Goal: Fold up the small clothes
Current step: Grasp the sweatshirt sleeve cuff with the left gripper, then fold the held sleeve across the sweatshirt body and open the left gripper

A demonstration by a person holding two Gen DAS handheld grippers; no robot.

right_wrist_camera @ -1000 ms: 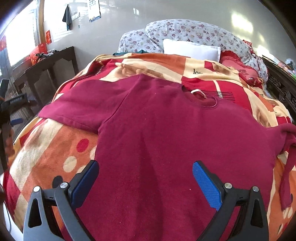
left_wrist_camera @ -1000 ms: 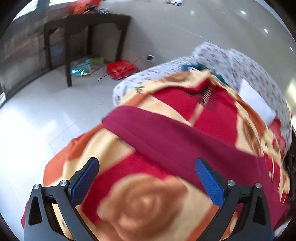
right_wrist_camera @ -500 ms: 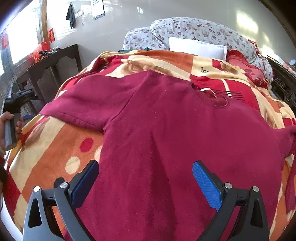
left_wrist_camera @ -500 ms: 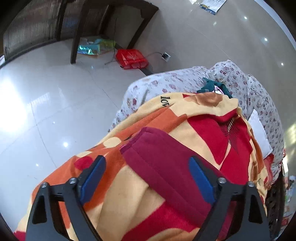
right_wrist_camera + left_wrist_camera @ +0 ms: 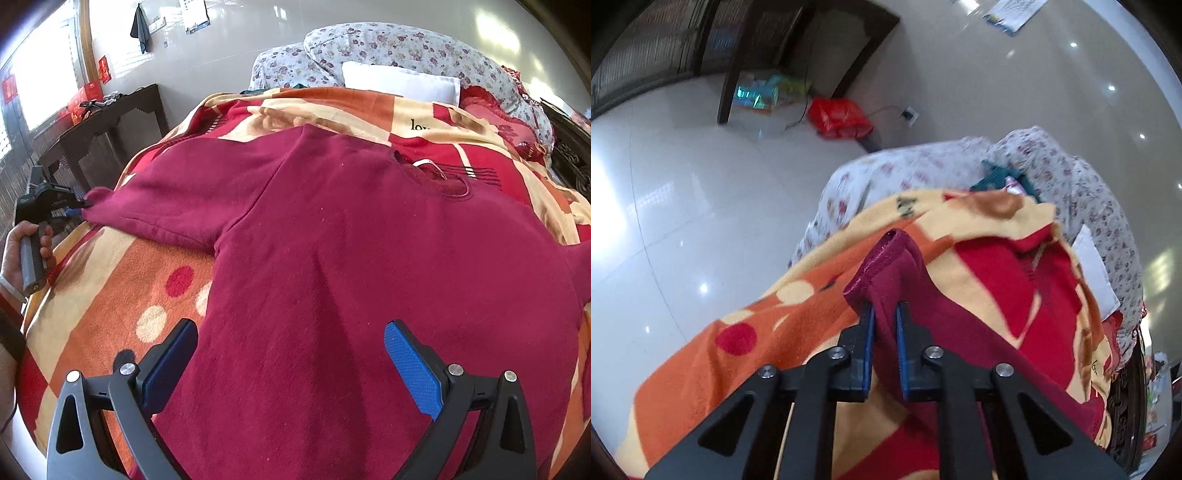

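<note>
- Sweatshirt, maroon and long-sleeved, lies spread face-up across an orange, red and cream patterned blanket on a bed, neckline toward the pillows.
- Its knit looks soft, thick and limp: I judge it light to lift, likely to sag and drag on the fleecy blanket, and not fragile or slippery.
- One sleeve stretches out flat toward the bed's edge; the other bunches at the opposite side.
- Sleeve cuffs, shoulder seams and the hem are the sensible places to take hold, since doubled edges pinch firmly.
- Right gripper hangs over the lower body of the garment, jaws spread wide, nothing between them.
- Left gripper has just been closing and now pinches the sleeve cuff, the fabric bunched up between its blue pads.
</note>
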